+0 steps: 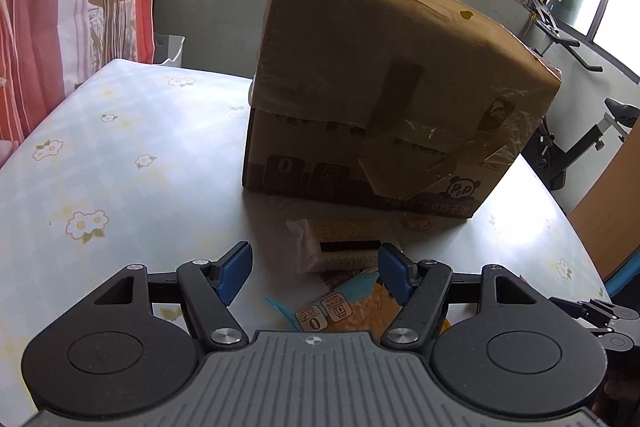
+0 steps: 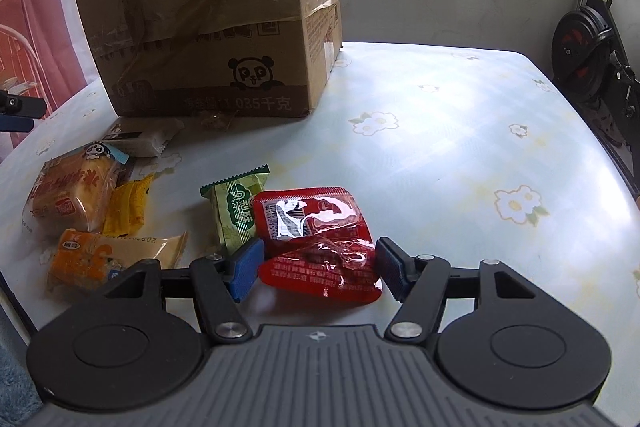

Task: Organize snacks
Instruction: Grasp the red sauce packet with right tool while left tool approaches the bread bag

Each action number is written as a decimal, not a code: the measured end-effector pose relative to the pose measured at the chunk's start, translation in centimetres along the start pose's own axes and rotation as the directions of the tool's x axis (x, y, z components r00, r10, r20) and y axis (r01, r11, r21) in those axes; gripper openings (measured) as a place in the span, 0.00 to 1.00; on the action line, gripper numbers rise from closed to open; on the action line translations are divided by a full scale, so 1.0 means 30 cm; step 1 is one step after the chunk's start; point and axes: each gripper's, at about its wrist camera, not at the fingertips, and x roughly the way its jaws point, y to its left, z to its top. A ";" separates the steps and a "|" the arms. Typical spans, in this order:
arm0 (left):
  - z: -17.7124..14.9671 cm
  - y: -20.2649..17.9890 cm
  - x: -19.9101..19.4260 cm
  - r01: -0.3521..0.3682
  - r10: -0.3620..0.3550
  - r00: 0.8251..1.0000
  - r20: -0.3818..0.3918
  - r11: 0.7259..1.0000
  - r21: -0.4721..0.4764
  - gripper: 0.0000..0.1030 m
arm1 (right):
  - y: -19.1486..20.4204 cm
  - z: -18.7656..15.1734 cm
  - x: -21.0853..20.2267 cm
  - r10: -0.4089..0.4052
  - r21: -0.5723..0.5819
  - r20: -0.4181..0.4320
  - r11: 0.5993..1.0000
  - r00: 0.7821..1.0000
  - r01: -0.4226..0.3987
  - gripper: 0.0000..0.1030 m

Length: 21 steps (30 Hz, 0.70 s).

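A taped cardboard box (image 1: 384,99) with a panda logo stands on the table and also shows in the right wrist view (image 2: 216,15). My left gripper (image 1: 316,273) is open above a cracker packet (image 1: 340,247) and a bread packet (image 1: 344,311). My right gripper (image 2: 318,267) is open, its jaws on either side of two red snack packets (image 2: 316,231). A green packet (image 2: 236,211) lies just left of them. Further left lie a bread packet (image 2: 72,195), a yellow packet (image 2: 128,207), an orange packet (image 2: 104,259) and the cracker packet (image 2: 140,137).
The table (image 2: 460,147) has a pale floral cover and rounded edges. A flowered curtain (image 1: 60,7) hangs at the left. An exercise bike (image 2: 592,59) stands beyond the table's right side. The left gripper's tip (image 2: 16,111) shows at the right wrist view's left edge.
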 end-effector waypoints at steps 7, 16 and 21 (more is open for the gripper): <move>-0.008 -0.002 0.012 -0.003 0.003 1.000 -0.015 1.000 -0.006 0.70 | 0.000 0.004 0.017 -0.018 -0.008 0.011 1.000 1.000 0.018 0.73; -0.013 -0.007 0.018 -0.002 0.002 1.000 -0.025 1.000 -0.010 0.69 | -0.004 0.004 0.027 -0.030 0.000 0.028 1.000 0.999 0.030 0.69; -0.014 -0.008 0.017 -0.003 0.003 1.000 -0.022 1.000 -0.013 0.69 | -0.006 0.005 0.017 -0.004 0.011 0.033 1.000 0.999 0.003 0.60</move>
